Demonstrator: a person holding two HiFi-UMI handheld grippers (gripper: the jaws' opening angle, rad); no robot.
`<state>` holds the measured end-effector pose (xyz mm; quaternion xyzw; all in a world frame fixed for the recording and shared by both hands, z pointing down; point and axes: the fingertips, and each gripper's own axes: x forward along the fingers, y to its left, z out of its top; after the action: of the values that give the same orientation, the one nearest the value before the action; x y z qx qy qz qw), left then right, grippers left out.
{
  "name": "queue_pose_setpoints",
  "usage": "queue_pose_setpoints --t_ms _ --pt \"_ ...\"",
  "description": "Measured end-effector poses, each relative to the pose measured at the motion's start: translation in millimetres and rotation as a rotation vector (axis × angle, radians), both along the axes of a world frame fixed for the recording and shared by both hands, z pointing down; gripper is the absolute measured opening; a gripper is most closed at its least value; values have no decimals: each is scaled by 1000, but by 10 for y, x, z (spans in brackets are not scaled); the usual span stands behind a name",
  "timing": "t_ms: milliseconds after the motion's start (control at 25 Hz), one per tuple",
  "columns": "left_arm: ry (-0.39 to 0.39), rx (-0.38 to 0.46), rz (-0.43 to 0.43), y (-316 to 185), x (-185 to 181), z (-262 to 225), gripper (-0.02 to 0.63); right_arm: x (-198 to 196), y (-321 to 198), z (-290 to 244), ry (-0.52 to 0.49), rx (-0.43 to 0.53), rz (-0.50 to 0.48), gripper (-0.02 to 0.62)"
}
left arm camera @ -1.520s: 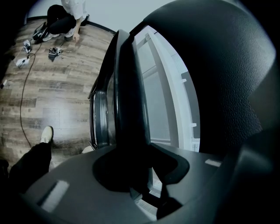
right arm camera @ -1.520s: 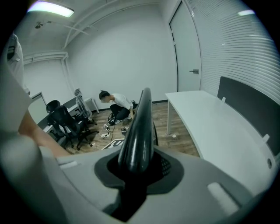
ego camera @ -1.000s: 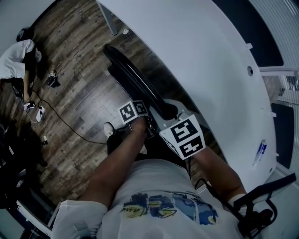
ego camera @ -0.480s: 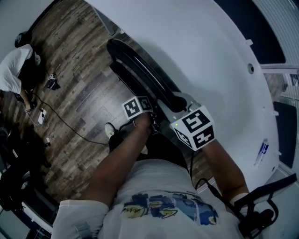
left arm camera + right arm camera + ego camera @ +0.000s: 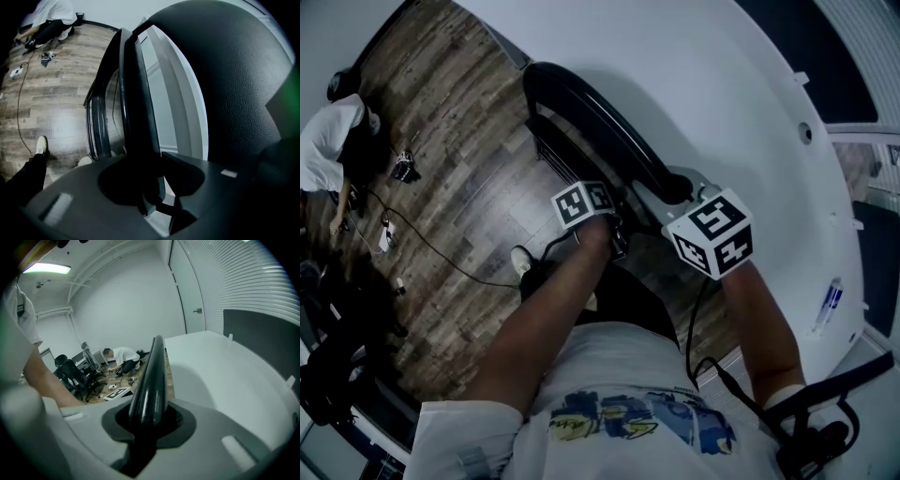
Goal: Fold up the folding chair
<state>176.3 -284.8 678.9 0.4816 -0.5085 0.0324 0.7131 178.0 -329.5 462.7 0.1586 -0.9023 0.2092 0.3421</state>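
Note:
The black folding chair is folded flat and stands on edge between the wooden floor and the white table. In the head view it shows as a long dark bar. My left gripper closes round a black tube of the chair's frame, which runs up between its jaws; those jaws are opening. My right gripper is shut on the glossy top rail, which rises from between its jaws. Both marker cubes sit just above my forearms.
The curved white table runs close along the chair's right side. A person crouches on the floor at the far left among small devices and a cable. Office chairs stand at the room's back. My shoe is below the chair.
Both grippers and the folded chair have shifted up and to the right in the head view, closer to the table's edge. Both still hold the chair.

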Motion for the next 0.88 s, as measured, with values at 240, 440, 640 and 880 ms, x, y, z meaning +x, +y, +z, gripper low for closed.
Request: queue_pose_setpoints --t_ms 240,440,640,880 --pt "-1 -1 -18 -136 101 33 160 136 -189 39 -5 20 -2 61" --pt "5 -4 -23 -235 151 44 161 222 -321 65 -15 4 1 63" --pt "14 4 -25 -312 202 64 161 285 -424 99 -22 -9 0 63" --pt "17 8 -18 -325 200 77 166 288 -436 109 -22 -9 -1 63"
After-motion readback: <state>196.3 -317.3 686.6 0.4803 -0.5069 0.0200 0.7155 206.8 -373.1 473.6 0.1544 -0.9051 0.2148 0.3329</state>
